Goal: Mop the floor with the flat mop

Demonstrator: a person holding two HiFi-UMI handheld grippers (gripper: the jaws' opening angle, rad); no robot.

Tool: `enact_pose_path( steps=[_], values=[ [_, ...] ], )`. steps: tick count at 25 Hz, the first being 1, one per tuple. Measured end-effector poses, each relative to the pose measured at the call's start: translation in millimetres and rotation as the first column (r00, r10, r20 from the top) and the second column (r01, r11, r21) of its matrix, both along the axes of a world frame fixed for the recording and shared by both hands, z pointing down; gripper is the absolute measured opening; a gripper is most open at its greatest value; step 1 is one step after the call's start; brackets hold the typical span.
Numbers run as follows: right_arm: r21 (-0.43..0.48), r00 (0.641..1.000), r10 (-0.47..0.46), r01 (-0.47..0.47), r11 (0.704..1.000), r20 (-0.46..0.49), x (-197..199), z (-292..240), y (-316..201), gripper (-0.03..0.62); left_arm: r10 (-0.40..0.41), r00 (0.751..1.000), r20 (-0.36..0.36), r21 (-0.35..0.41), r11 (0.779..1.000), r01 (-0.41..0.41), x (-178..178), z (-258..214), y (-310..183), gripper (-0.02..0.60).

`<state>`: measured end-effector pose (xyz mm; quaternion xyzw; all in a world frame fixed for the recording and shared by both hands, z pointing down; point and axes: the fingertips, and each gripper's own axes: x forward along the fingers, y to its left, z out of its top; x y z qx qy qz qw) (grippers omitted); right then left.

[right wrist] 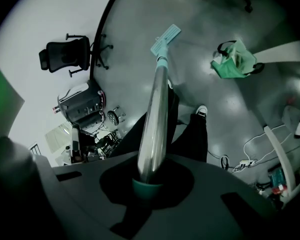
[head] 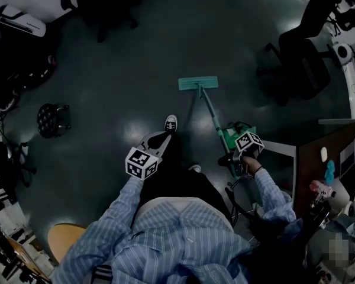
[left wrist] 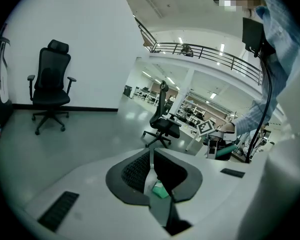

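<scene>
The flat mop's teal head (head: 198, 83) lies flat on the dark floor ahead of me. Its silver handle (head: 211, 112) slants back to my right gripper (head: 239, 155), which is shut on it. In the right gripper view the handle (right wrist: 157, 104) rises from between the jaws of the right gripper (right wrist: 147, 181) toward the mop head (right wrist: 166, 36). My left gripper (head: 157, 144) hovers above my legs, away from the mop. In its own view the left gripper (left wrist: 152, 171) is shut on nothing, with only a thin slit between the pads.
A green bag (right wrist: 233, 61) sits on the floor close to the right gripper. Office chairs (head: 299, 58) stand at the right, and another chair (left wrist: 50, 84) is by the white wall. A black stool (head: 50, 119) is left, a desk (head: 325, 152) right, and cables (right wrist: 240, 161) lie near my feet.
</scene>
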<state>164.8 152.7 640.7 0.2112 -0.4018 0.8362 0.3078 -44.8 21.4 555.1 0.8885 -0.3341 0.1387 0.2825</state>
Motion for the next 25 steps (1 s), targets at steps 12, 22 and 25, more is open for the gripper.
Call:
enact_pose_path(
  steps=[12,22,25],
  values=[
    [0.032,0.999,0.0,0.001,0.999,-0.033,-31,17,-212,0.011,0.052,0.998,-0.022,-0.019,0.998,-0.053,-17,6,-135,0.009],
    [0.062,0.998,0.001,0.003,0.998,-0.06,-78,65,-409,0.009,-0.044,0.998,-0.042,-0.055,0.998,0.042,-64,36,-244,0.009],
    [0.078,0.998,0.011,-0.006,0.997,-0.057,-89,82,-458,0.009,-0.077,0.996,-0.034,-0.074,0.995,0.074,-73,51,-258,0.009]
  ],
)
